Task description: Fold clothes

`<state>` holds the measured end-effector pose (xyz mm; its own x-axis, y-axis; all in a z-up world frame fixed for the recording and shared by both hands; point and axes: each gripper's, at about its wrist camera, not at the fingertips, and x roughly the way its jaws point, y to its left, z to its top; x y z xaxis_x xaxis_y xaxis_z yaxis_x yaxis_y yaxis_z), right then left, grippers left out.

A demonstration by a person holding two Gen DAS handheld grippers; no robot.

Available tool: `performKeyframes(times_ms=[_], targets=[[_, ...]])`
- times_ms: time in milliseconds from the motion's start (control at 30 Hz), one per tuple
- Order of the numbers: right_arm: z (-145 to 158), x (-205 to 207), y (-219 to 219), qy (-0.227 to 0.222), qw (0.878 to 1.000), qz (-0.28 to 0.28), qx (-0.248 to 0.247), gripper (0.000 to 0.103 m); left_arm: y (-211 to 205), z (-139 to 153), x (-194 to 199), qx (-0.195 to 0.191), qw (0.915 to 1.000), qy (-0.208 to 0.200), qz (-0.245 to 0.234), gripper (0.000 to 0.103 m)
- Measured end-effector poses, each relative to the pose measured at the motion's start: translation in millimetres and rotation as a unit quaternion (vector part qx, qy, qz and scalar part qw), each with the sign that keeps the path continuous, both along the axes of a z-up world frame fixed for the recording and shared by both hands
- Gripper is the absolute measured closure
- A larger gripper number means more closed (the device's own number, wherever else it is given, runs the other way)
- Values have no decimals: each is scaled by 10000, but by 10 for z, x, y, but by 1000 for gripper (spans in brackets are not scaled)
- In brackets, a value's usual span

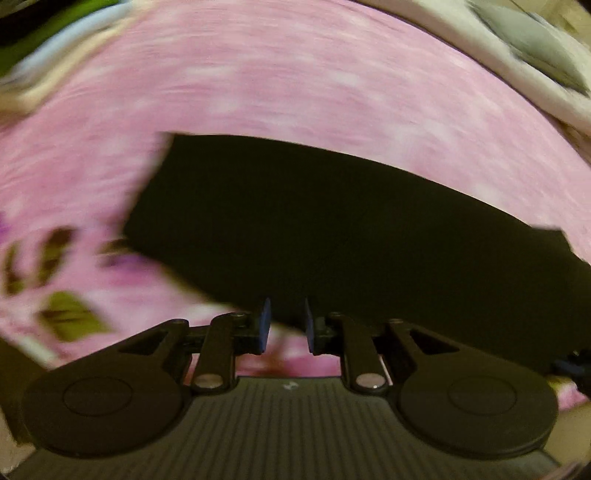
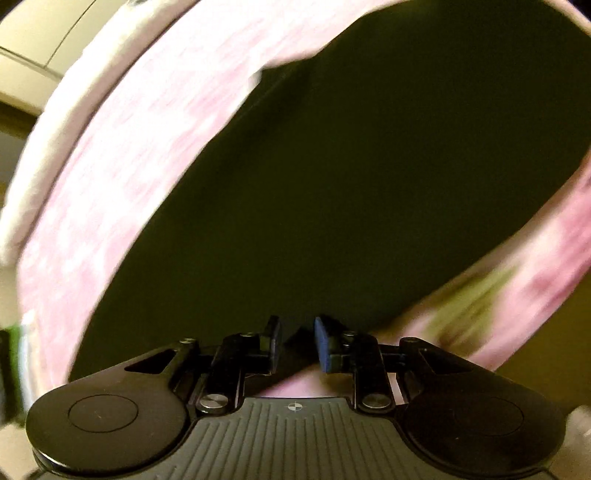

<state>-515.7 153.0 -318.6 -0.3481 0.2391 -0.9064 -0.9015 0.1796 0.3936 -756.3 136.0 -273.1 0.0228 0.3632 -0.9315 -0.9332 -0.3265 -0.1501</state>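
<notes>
A dark, flat-folded garment (image 1: 332, 229) lies on a pink flowered bedsheet (image 1: 258, 81); both views are motion-blurred. My left gripper (image 1: 287, 314) hangs over the garment's near edge. Its blue pads (image 1: 264, 325) stand a narrow gap apart, and no cloth is pinched between them. In the right wrist view the same dark garment (image 2: 332, 184) fills the middle, with the pink sheet (image 2: 129, 166) curving around it. My right gripper (image 2: 297, 332) is over the garment's near edge, its jaws slightly apart and nothing gripped.
White and grey bedding (image 1: 535, 44) is bunched at the upper right of the left wrist view. Something green (image 1: 55, 22) sits past the sheet's upper left. The sheet's white edge (image 2: 33, 166) and a pale surface (image 2: 37, 37) show at the right view's left.
</notes>
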Motion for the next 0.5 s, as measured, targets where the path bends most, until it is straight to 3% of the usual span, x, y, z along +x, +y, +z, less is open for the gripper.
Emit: performKeyframes(times_ms=[167,367,500], targets=[[-20,632,456,-605,9976,172,280,79,429,-23,996,226,9966,-422,-670,89],[112,1842,1127,-1186,9890,286,830,78,888,-79,2144,424,9877,-642,-1365,88],[179,2244,1315,-1649,9749,578,1378,66,1133,-147,2621,418,9852,-700,-1510,88]])
